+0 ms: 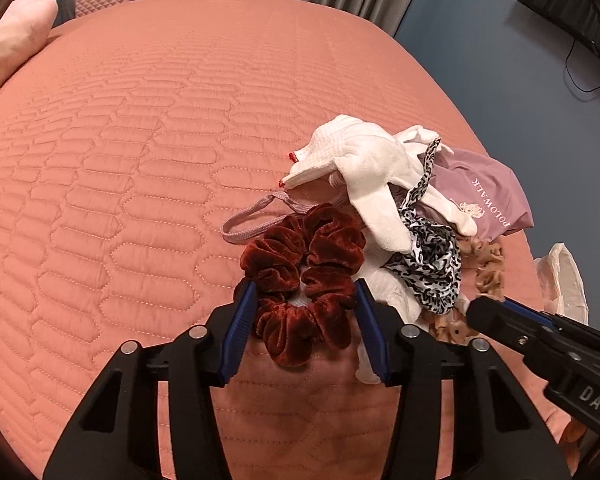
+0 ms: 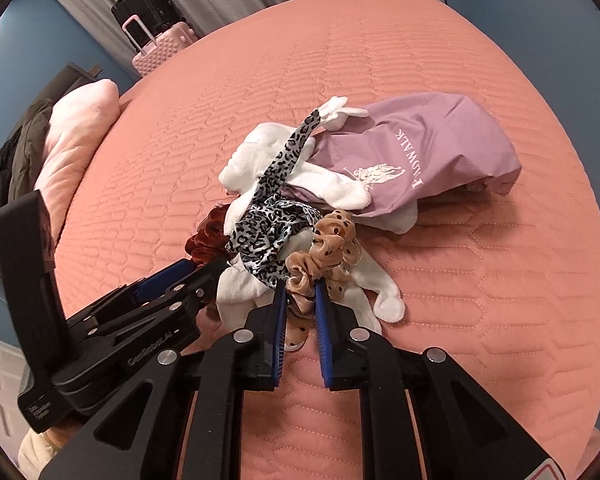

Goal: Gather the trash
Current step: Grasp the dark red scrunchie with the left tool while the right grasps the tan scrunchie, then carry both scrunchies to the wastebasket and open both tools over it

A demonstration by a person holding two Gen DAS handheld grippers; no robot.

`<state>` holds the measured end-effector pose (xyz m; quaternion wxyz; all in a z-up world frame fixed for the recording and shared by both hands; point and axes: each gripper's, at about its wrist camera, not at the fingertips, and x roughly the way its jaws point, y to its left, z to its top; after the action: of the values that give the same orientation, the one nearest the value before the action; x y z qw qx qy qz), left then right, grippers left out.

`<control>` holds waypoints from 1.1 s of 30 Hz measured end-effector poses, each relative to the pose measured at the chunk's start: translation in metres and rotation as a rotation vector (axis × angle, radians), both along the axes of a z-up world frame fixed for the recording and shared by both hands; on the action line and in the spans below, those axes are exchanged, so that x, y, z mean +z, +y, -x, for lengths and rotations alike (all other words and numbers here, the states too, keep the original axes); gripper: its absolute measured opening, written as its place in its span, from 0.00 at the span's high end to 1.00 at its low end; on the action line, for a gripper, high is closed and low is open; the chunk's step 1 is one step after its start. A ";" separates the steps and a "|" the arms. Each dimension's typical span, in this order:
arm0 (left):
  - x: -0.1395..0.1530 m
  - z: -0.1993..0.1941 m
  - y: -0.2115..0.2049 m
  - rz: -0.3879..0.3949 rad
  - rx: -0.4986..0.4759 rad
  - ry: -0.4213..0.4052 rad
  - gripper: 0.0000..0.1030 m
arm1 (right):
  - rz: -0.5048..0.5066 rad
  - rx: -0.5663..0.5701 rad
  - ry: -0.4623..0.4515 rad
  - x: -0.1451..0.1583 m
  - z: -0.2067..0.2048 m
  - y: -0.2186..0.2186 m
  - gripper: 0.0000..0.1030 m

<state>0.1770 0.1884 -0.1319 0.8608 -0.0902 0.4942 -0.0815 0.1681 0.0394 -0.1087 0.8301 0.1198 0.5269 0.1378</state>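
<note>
So on the quilted salmon-pink bedspread (image 1: 140,160) there's a messy pile. The left gripper (image 1: 306,300) has its jaws spread wide around a dark red velvet scrunchie (image 1: 304,276), not squeezing it yet. The right gripper (image 2: 300,300) is clenched on a tan polka-dot scrunchie (image 2: 324,256), just beside a leopard-print satin scrunchie (image 2: 264,236), white fabric gloves (image 1: 356,160) and a lilac drawstring bag (image 2: 432,148)

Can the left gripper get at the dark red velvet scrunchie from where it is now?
Probably yes. The left gripper is open with its fingers either side of the red scrunchie, which lies on top at the pile's near edge on the bedspread; nothing covers it.
</note>
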 end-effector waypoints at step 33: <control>0.108 0.070 -0.127 0.024 -0.149 -0.168 0.87 | -0.095 -0.162 -0.197 0.093 0.097 -0.124 0.88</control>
<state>0.1068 0.0617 -0.0243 0.8896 -0.0564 0.4246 -0.1585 0.0711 -0.0850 -0.0154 0.8796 0.1871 0.4243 0.1062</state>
